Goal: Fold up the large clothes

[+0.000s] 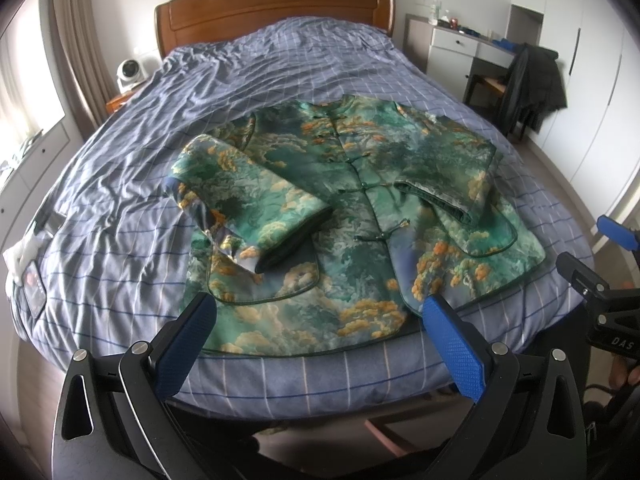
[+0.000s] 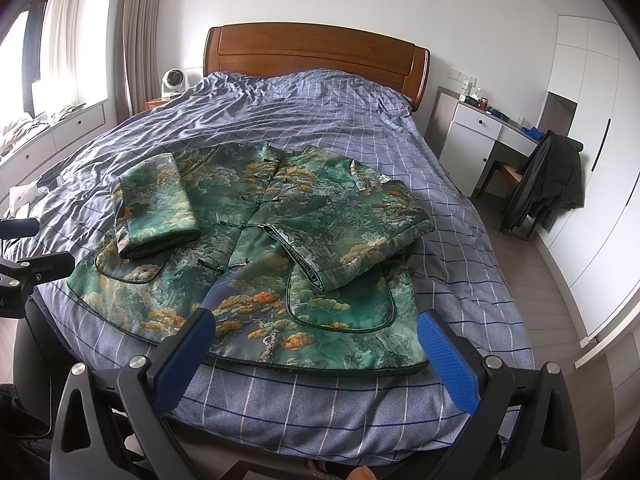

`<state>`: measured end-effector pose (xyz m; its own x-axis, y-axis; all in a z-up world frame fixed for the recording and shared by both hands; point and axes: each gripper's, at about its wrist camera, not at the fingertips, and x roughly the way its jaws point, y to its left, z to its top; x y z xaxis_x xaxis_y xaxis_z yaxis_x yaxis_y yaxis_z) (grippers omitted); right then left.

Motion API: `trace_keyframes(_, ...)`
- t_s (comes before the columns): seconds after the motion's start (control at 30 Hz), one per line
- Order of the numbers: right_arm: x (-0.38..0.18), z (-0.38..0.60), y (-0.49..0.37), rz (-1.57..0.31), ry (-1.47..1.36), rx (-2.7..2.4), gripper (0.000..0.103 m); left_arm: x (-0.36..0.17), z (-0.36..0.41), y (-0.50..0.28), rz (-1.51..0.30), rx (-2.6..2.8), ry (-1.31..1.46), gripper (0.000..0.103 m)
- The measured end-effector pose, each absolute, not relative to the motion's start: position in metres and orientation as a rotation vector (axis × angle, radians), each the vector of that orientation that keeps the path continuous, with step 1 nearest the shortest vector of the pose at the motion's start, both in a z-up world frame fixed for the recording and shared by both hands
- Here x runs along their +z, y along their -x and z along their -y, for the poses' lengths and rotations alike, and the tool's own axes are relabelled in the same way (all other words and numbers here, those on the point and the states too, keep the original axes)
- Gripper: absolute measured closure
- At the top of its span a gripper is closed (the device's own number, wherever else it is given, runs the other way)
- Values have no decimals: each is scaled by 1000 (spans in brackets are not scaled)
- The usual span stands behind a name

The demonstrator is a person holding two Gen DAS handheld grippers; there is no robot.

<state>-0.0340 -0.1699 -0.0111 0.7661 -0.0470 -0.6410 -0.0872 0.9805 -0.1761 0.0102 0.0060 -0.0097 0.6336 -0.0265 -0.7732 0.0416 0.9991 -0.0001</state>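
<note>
The jacket (image 1: 360, 216) is lying face up on the bed (image 1: 120, 184), near its foot edge, with the collar pointing toward the headboard (image 1: 276, 12). I am seeing both sleeves folded in over the front: the left sleeve (image 1: 248, 200) is resting across the left half of the body, its dark cuff opening turned toward the foot edge, and the right sleeve (image 2: 344, 240) is lying across the right half, its cuff near the row of knot buttons. The hem is running just beside the foot edge of the bed.

I am holding the left tongs (image 1: 320, 316) wide apart above the foot edge, the blue pads (image 1: 188, 344) gripping nothing. The right tongs (image 2: 316, 332) are likewise spread wide and carrying nothing, hovering over the hem. A dark coat (image 2: 548, 176) is hanging on a chair beside the white desk (image 2: 480, 136).
</note>
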Motion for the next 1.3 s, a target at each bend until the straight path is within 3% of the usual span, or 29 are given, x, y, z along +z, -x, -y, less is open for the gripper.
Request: trace_keyframes(1.3,-11,170,38,-689,183,27,0,-15,-14,-14,-898,0,8,1)
